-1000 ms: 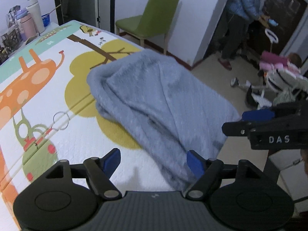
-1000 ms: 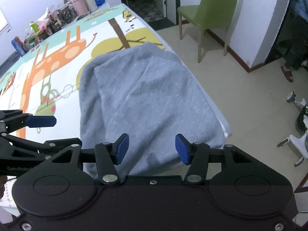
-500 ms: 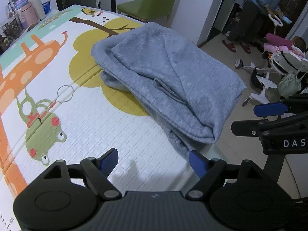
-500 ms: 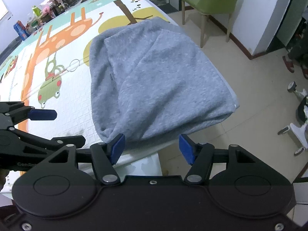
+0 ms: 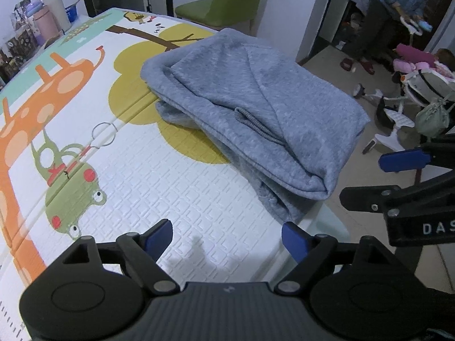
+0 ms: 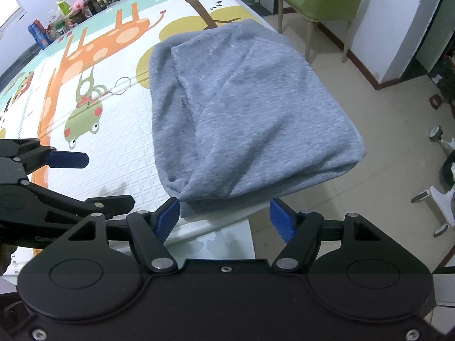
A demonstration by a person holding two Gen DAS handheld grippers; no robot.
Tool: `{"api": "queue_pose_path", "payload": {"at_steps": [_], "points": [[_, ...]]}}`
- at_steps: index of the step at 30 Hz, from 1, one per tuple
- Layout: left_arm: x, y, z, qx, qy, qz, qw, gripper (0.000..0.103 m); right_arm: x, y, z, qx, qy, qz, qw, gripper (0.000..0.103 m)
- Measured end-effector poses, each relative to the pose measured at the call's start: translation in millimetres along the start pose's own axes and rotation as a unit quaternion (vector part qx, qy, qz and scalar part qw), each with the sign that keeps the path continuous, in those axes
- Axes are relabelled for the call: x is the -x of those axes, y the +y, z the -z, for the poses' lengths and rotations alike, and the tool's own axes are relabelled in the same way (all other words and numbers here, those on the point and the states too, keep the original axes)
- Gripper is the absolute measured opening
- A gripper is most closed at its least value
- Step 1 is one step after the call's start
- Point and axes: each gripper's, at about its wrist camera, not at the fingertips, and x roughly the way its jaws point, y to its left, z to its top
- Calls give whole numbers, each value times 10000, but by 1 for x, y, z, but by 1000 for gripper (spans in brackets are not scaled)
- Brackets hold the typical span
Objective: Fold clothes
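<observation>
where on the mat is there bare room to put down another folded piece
Bare mat lies between the grey garment and the frog print, down to the near edge. The orange giraffe stretch is free too. Crowded: bottles and jars at the far end; the garment fills the edge beside the floor.

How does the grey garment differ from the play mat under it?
The grey garment is one plain colour; the play mat is printed with cartoon animals. The garment is soft, folded in rumpled layers; the mat lies flat with an embossed grid. The garment covers only one corner of the mat.
</observation>
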Motion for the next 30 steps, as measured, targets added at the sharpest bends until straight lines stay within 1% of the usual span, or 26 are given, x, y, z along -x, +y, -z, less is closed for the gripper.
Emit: {"api": "queue_pose_path", "payload": {"at_steps": [3,6,14,20,24,26,30], "points": [[0,-4,1,-67,-22,-115,9999,89,0,0,0,-1,4,9,10000,70],[-1,-4,2,-33,-9,-109,9999,93,-1,0,1,7,14,-1,10000,71],[-5,-2,4,88,83,-92,9999,94,-3,2,5,51,56,-36,10000,73],[-7,-5,5,36,105,-258,9996,95,-4,4,6,120,75,-73,9999,73],[-7,-3,5,106,112,-277,9995,96,-5,4,5,163,83,-80,9998,74],[-7,-2,5,114,100,-297,9994,98,-5,4,5,177,84,-82,9998,74],[-8,-1,4,197,97,-245,9995,98,-6,3,4,175,89,-80,9998,74]]}}
